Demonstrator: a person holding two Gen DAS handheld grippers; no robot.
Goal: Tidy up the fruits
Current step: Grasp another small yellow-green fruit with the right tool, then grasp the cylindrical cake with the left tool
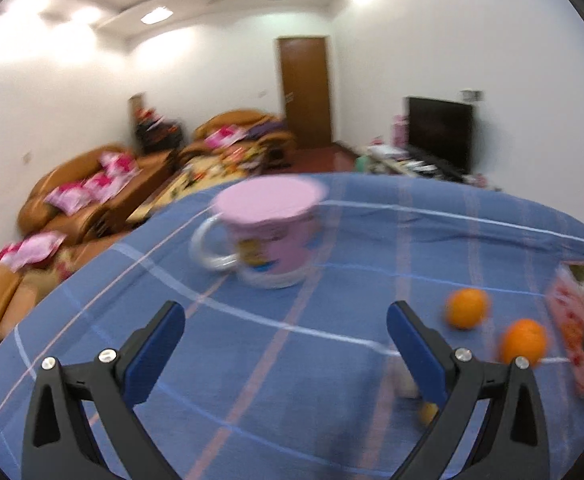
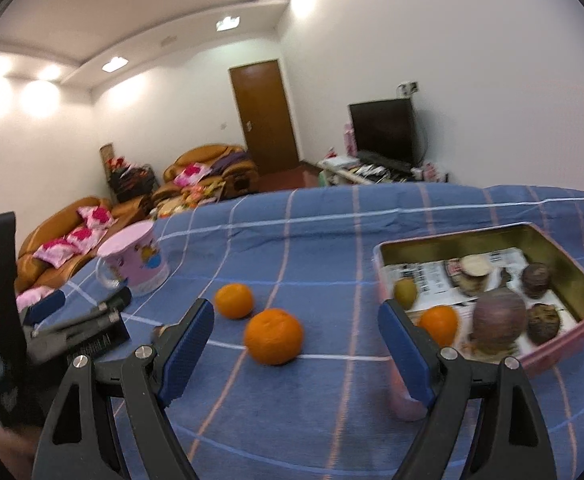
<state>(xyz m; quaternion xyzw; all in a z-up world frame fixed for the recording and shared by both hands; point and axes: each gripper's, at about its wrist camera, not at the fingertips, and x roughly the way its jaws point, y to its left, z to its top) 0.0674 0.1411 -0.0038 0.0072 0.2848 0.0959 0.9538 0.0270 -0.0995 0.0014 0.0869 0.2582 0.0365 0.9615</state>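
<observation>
Oranges: two loose on blue checked table cloth (image 2: 311, 248), near one (image 2: 274, 336) just ahead of right tool (image 2: 295, 344), far one (image 2: 234, 300) at its 11 o'clock; third orange (image 2: 437, 324) inside pink tin (image 2: 563, 344) at 2 o'clock. Right tool level, low over table, fingers spread apart, nothing between. Left tool (image 1: 286, 348) likewise spread, nothing between, aimed at pink mug (image 1: 270, 236) at 12 o'clock. Open cloth between mug and tin; table's far edge beyond both.
</observation>
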